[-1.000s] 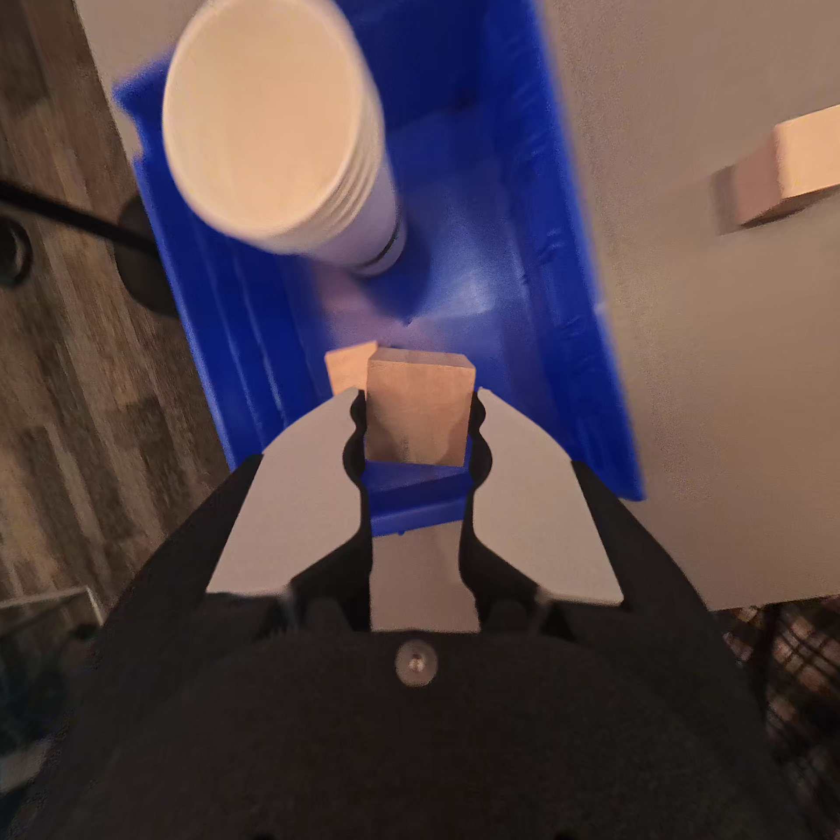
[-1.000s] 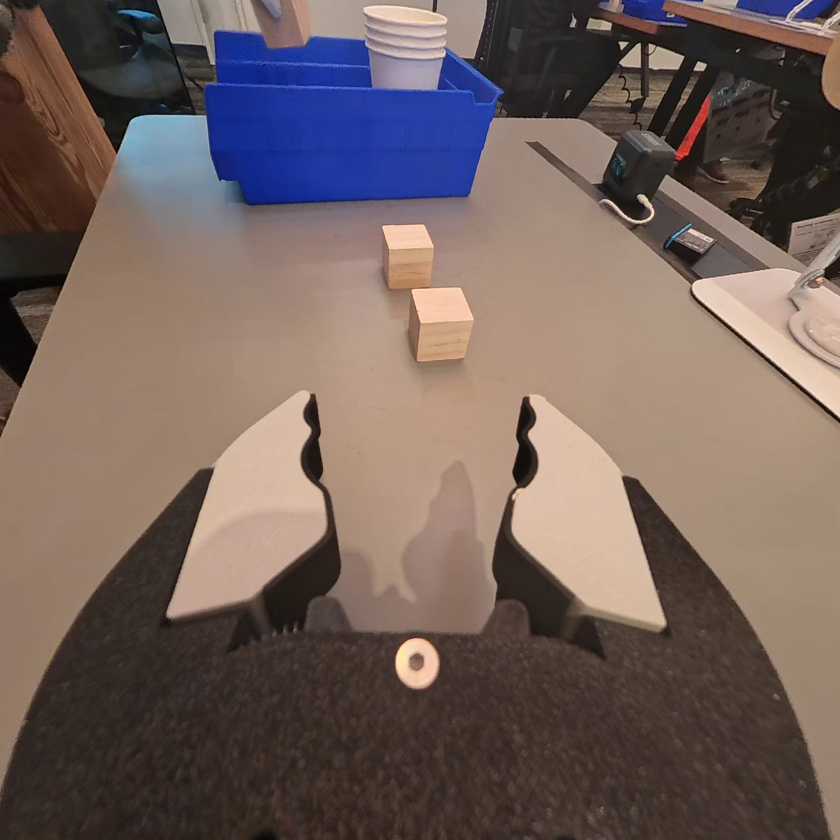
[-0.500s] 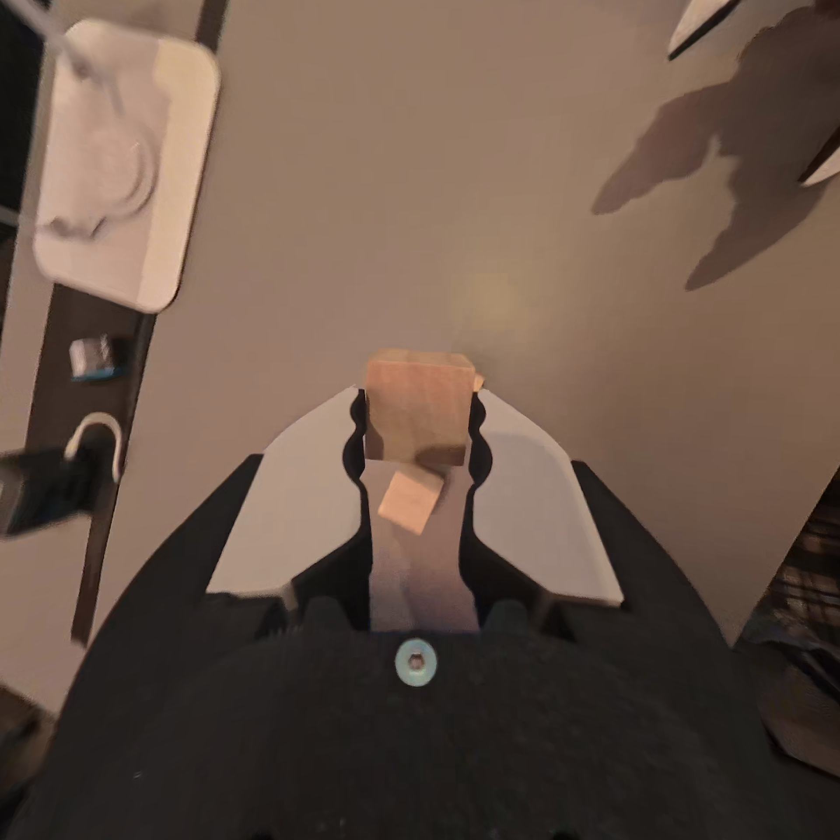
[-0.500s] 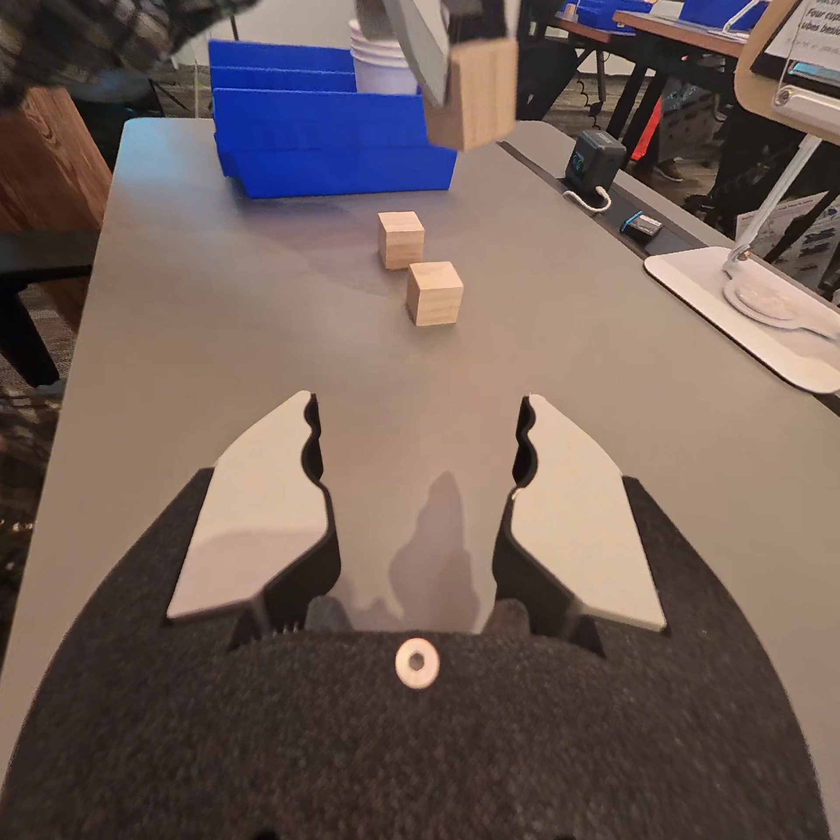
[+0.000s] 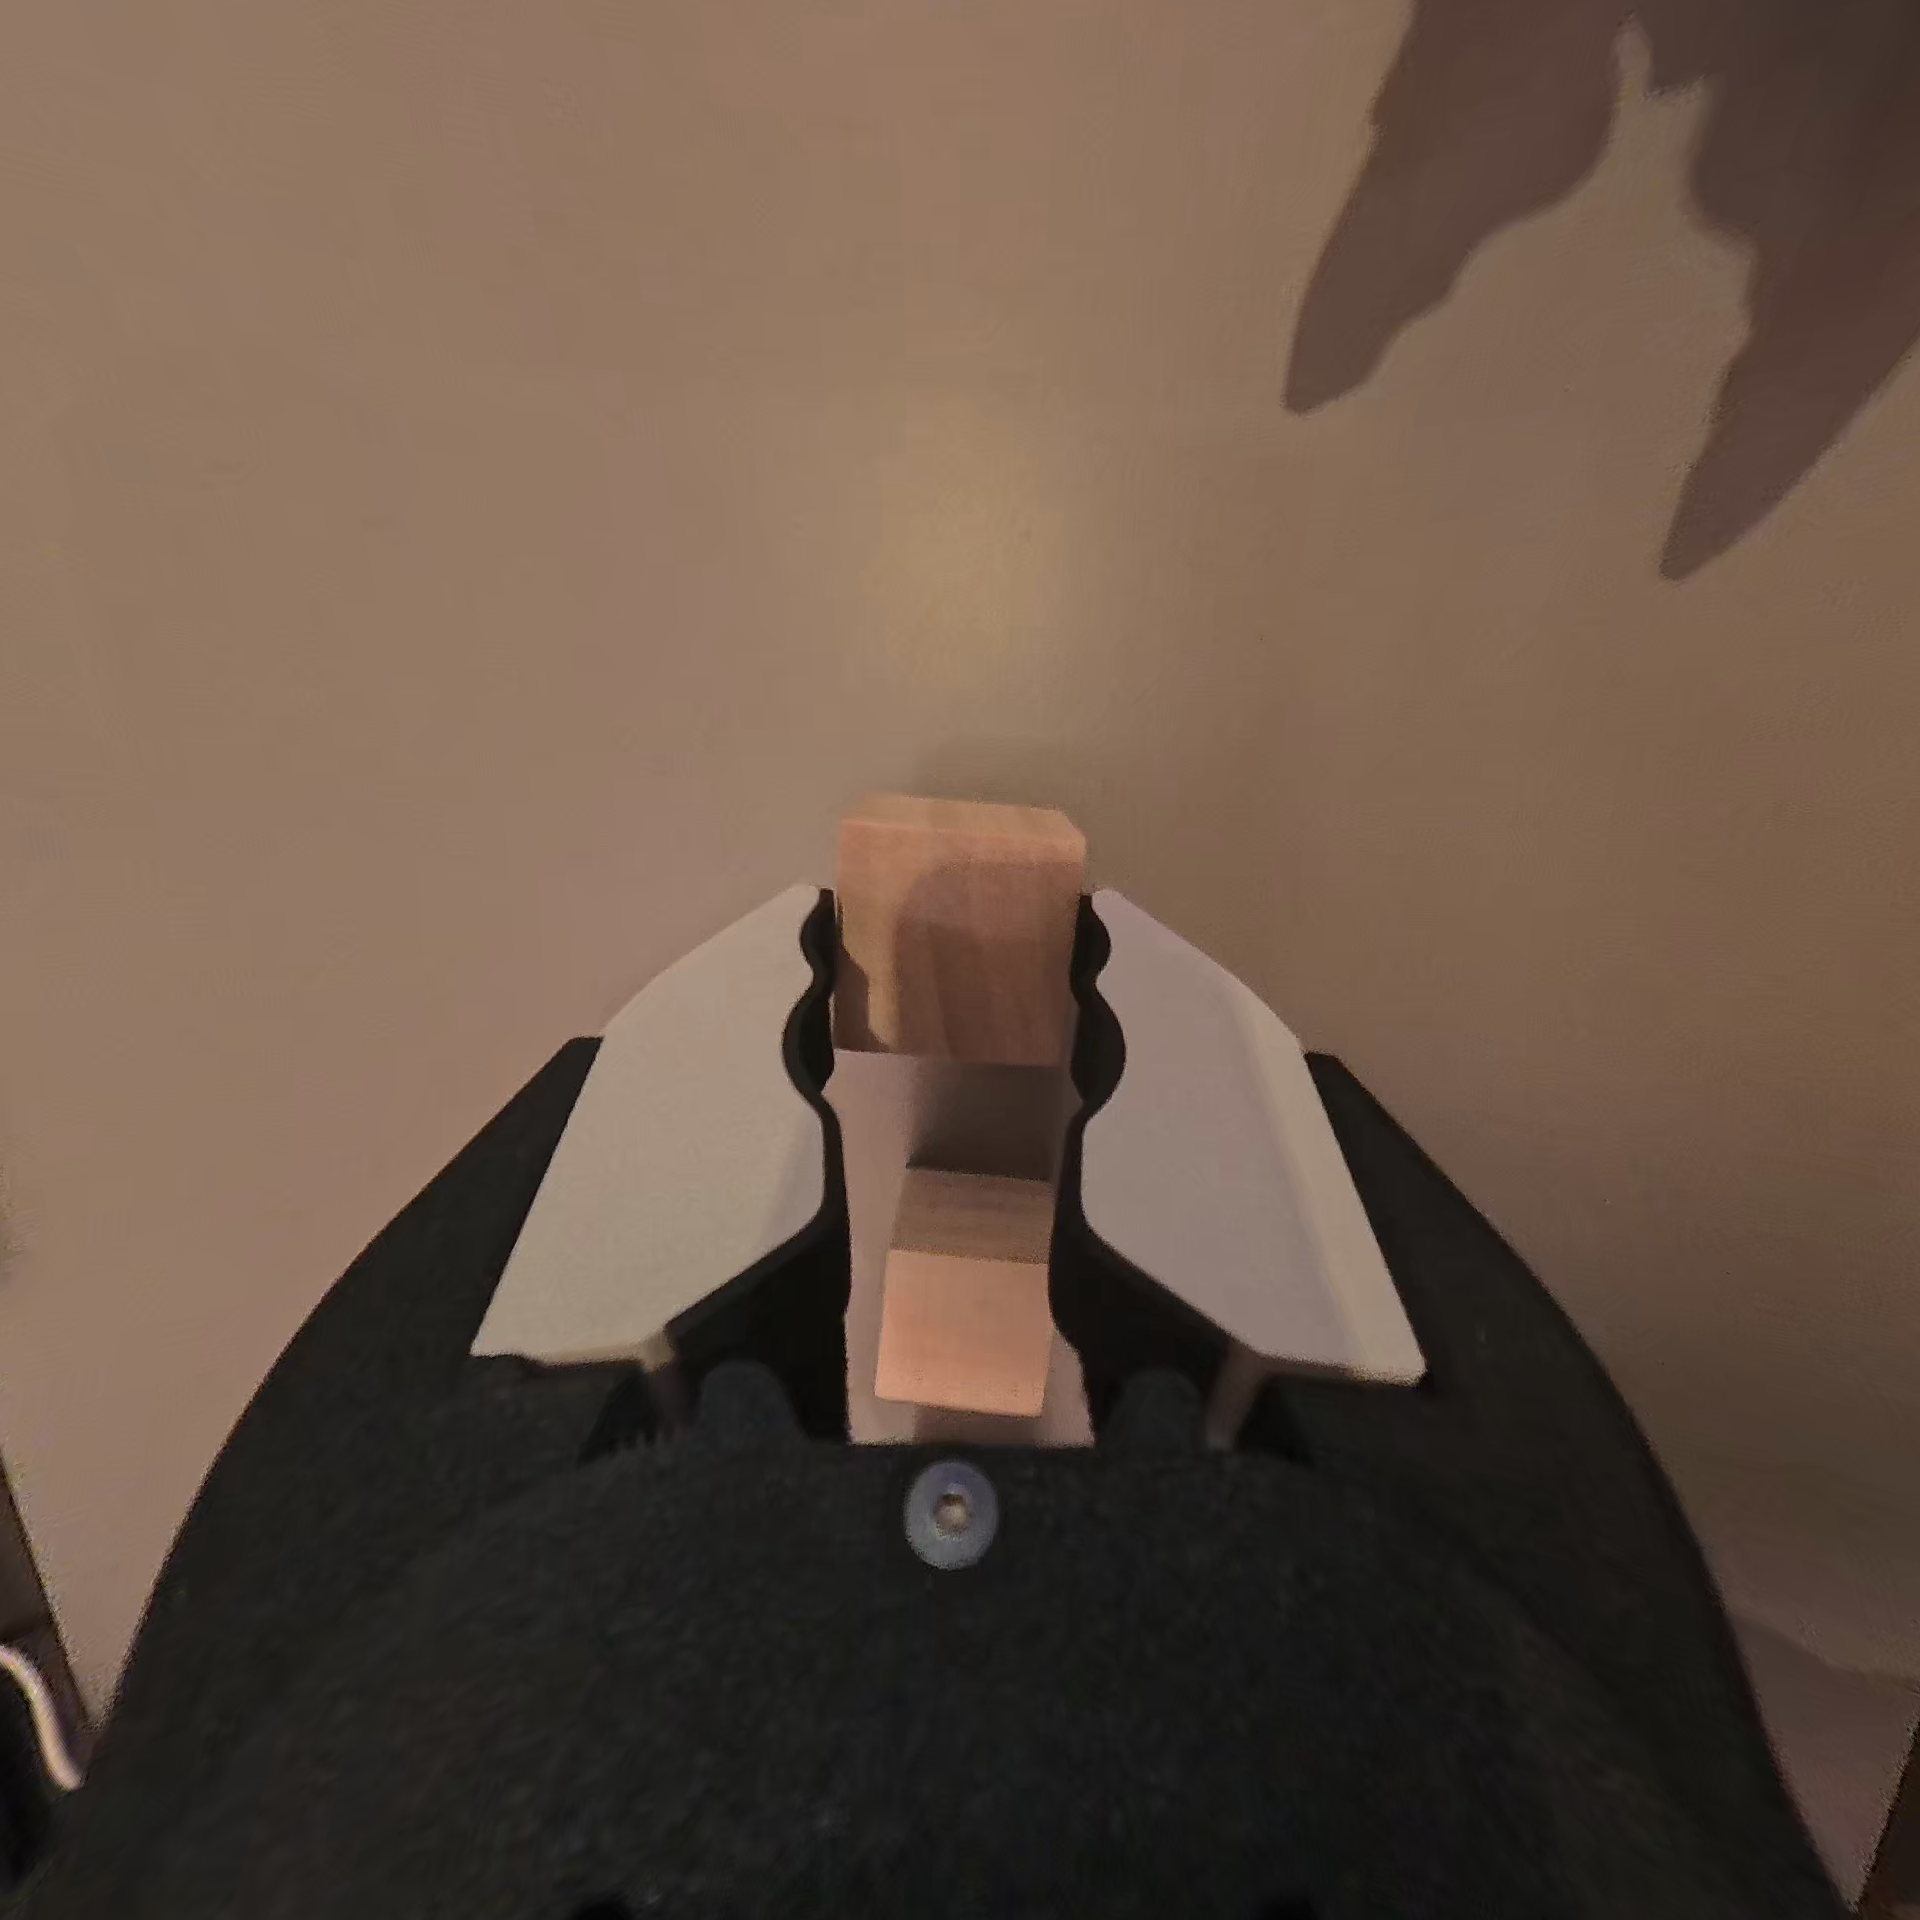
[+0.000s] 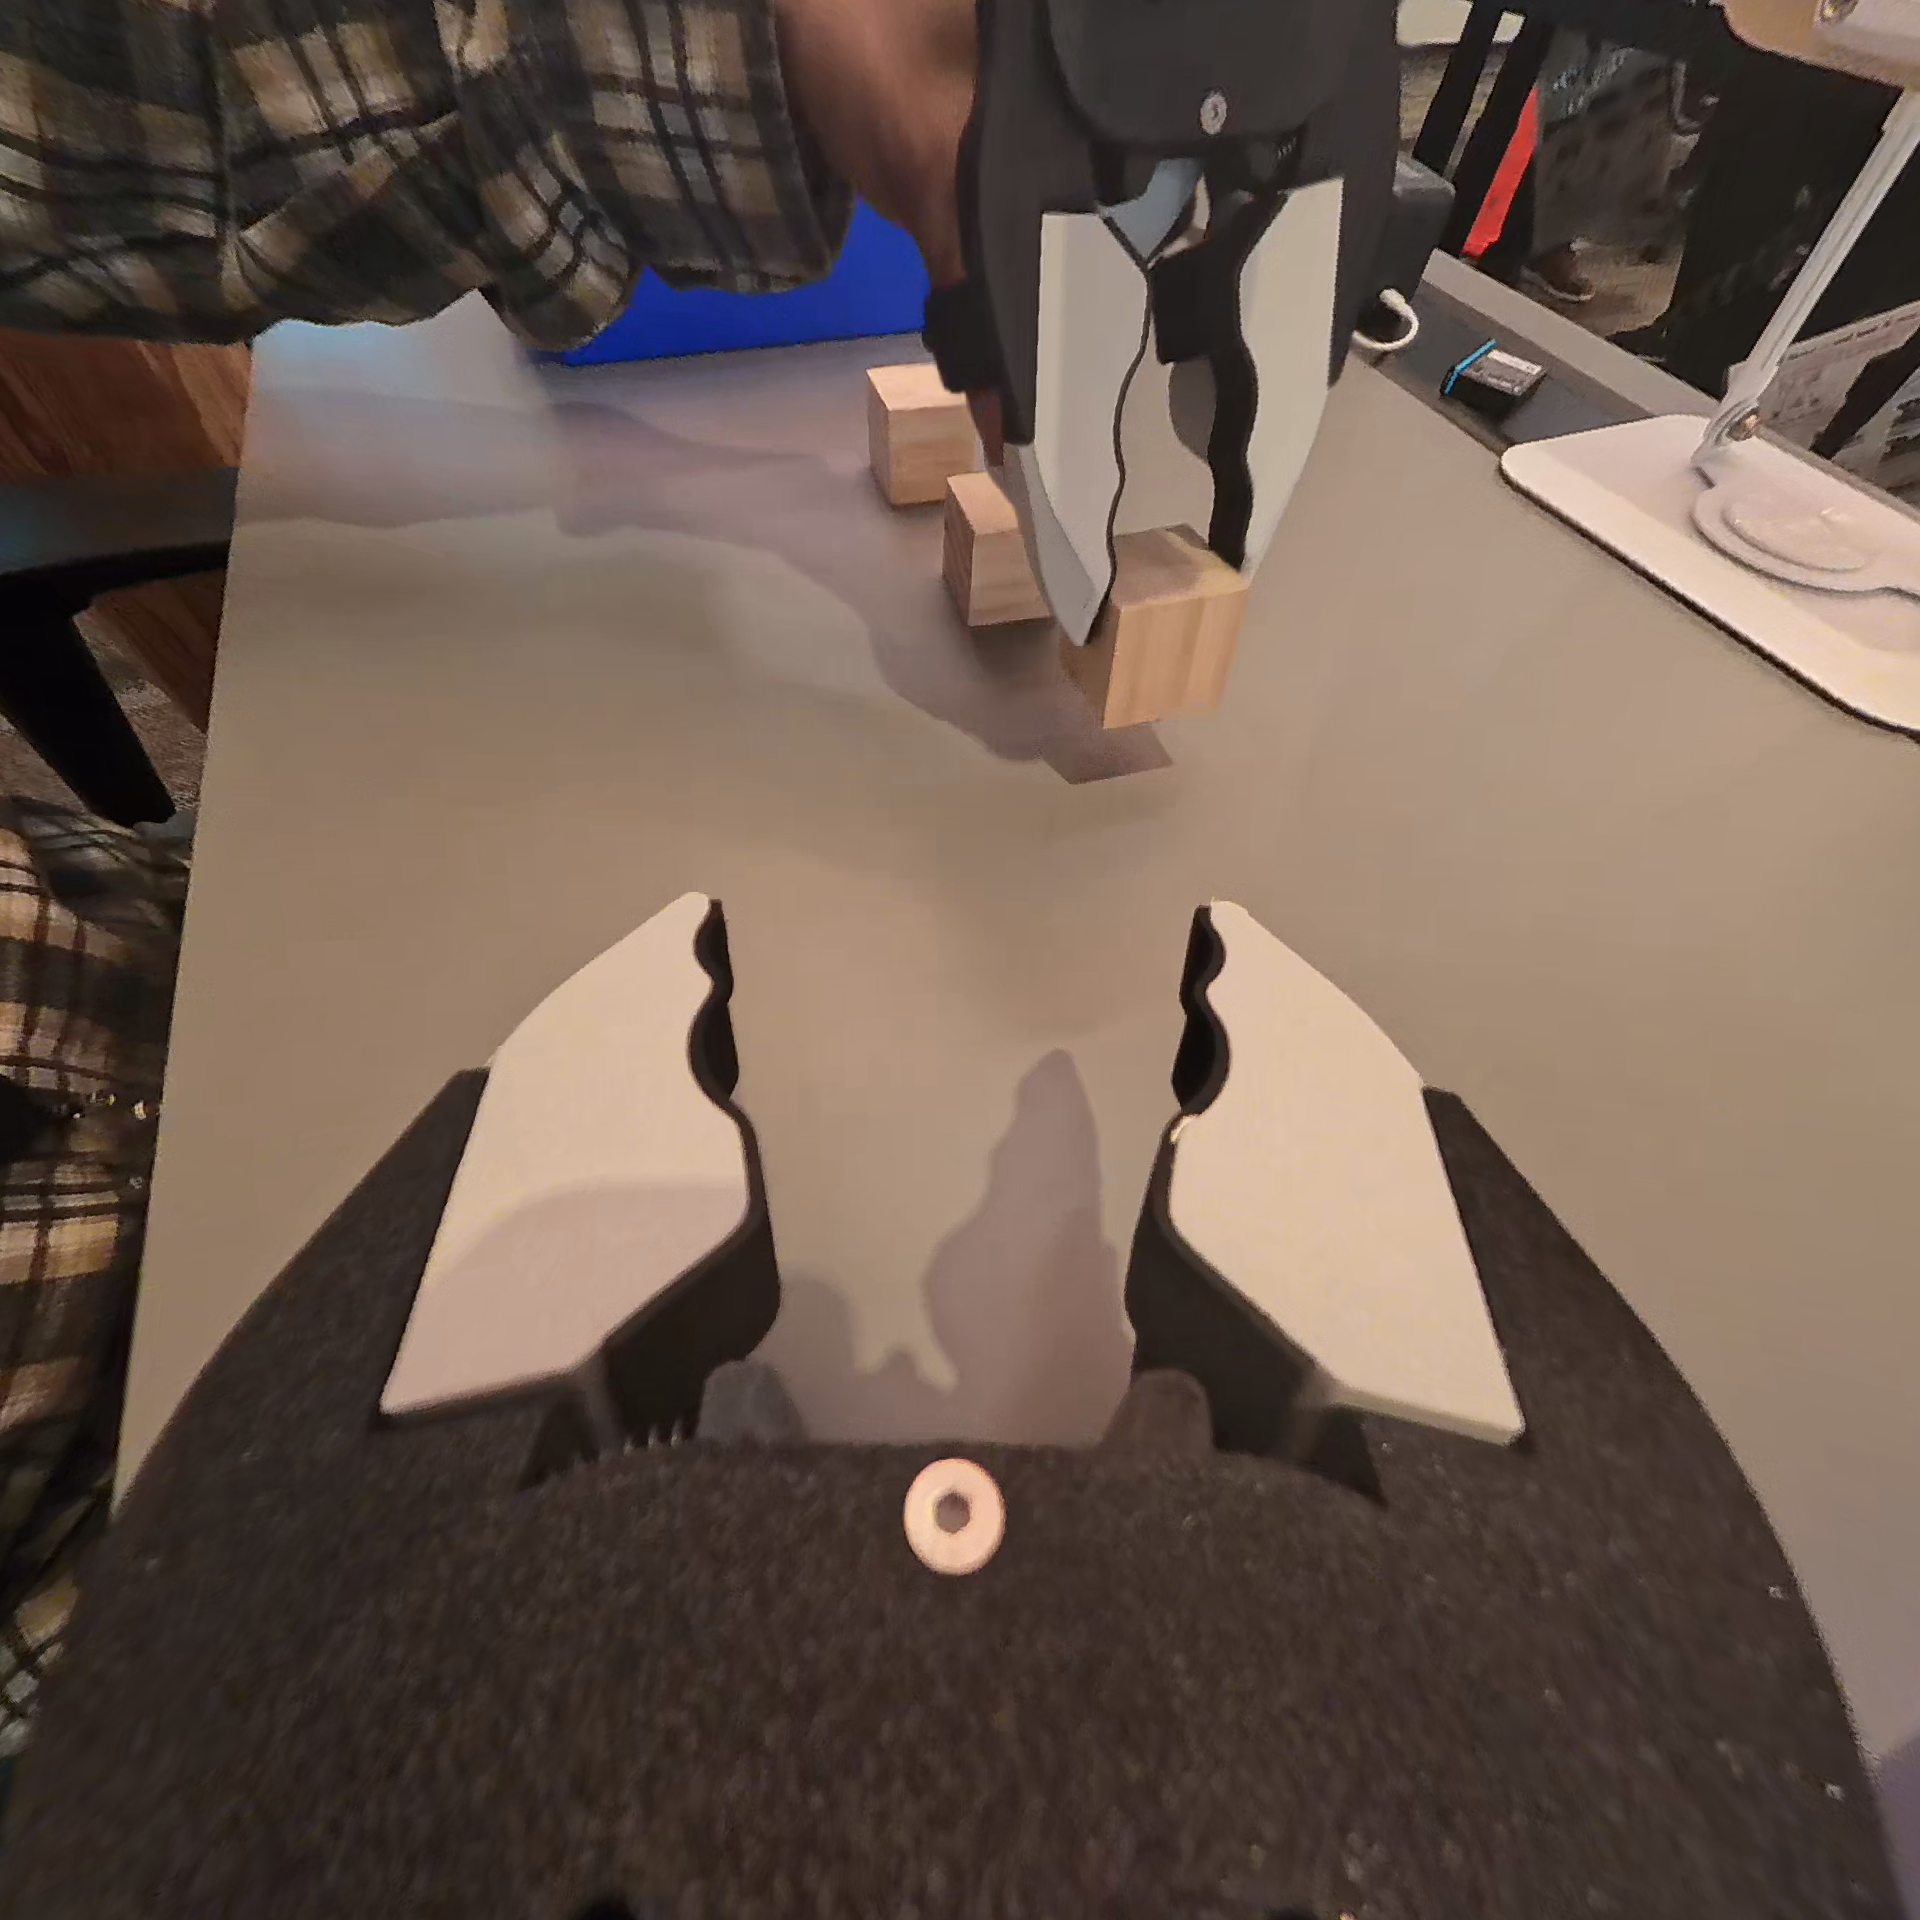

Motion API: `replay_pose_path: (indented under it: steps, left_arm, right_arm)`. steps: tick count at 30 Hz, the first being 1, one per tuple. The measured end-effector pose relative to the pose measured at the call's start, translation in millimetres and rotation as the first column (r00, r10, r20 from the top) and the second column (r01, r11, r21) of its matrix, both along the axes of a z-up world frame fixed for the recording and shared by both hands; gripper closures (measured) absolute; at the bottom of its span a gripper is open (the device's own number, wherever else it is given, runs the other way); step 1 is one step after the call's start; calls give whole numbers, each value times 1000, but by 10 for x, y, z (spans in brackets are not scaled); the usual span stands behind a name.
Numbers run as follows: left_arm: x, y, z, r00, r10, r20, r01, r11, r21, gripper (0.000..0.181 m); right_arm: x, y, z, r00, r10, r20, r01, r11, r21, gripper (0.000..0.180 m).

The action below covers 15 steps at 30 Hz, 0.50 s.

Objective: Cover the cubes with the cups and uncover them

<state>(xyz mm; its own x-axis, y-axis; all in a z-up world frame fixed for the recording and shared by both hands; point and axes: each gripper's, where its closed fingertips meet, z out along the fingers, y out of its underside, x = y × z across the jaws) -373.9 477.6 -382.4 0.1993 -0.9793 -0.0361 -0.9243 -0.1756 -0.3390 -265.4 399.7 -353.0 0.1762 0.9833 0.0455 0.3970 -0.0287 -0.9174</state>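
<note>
My left gripper is shut on a wooden cube and holds it just above the grey table. The right wrist view shows this gripper pointing down with the held cube slightly above its shadow. Two more wooden cubes stand in a row behind it: a near one and a far one. One of them shows between the fingers in the left wrist view. My right gripper is open and empty over the table's near end. No cups are in view.
A blue bin stands at the table's far end, mostly hidden by a plaid sleeve. A white lamp base and a small black device lie along the right edge. A dark chair is at the left.
My left gripper has carried the cube from over the blue bin down to just above the table, in front of the two standing cubes. My right gripper has stayed open and nearly still.
</note>
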Motion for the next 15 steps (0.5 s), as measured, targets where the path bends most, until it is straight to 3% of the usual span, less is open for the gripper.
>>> replay_pose_path:
  steps: [15]
  left_arm:
    - [126,4,-228,1000,-2,-27,1,999,-40,138]
  right_arm:
    - [-22,16,-7,1000,6,-9,-6,1000,-11,97]
